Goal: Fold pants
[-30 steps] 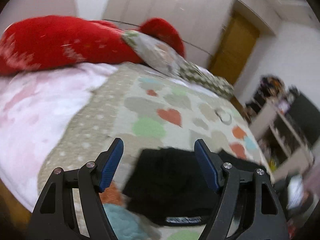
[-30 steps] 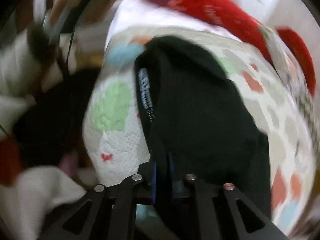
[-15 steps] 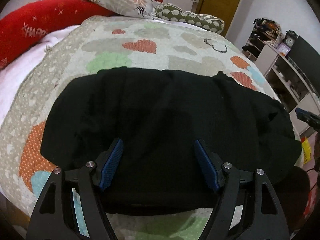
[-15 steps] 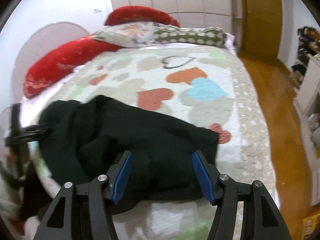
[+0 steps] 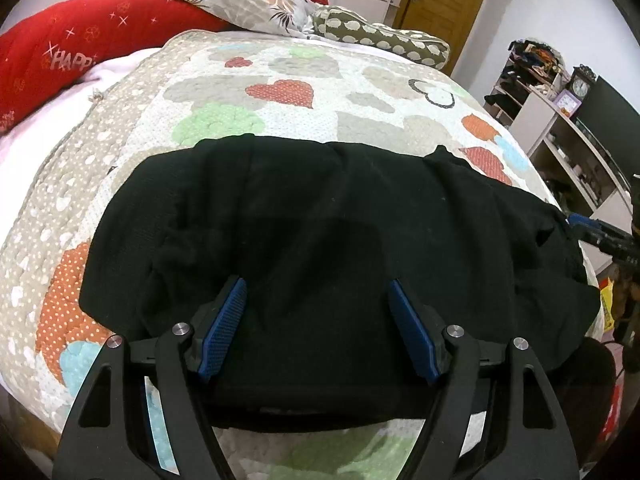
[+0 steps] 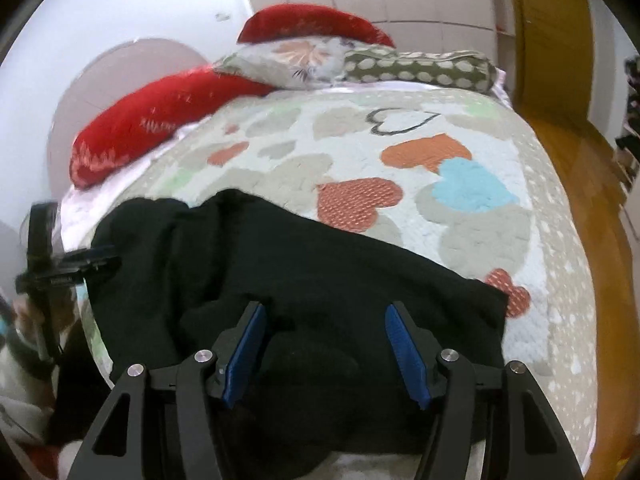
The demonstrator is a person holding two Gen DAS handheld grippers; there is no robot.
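Black knit pants [image 5: 328, 240] lying folded into a broad dark slab across the near end of the bed's heart-patterned quilt [image 5: 280, 92], directly beneath and ahead of both tongs. Left tongs [image 5: 318, 324] spread wide over the near hem, blue pads clear of the cloth on either side, nothing pinched. Right tongs [image 6: 322, 346] parted to a middling gap with nothing gripped, fabric bunched into a soft hump just below and between the pads. Seen from the left view, right tongs' blue tip [image 5: 580, 222] poking in at the far right edge of the pants; from the right view, left tongs' dark frame [image 6: 80, 264] off at the far left end. Red bolster pillows [image 5: 80, 48] and a floral cushion [image 5: 256, 0] well beyond the tongs, at the head of the bed. Judged as the pause after one fold laid down: cloth released, both ends free. Next move likely calls for smoothing the lumpy right end, then closing both tongs on matching corners of one short edge and carrying it over to the opposite edge, keeping layers together. Risk: grabbing only the top layer and dragging the fold open.
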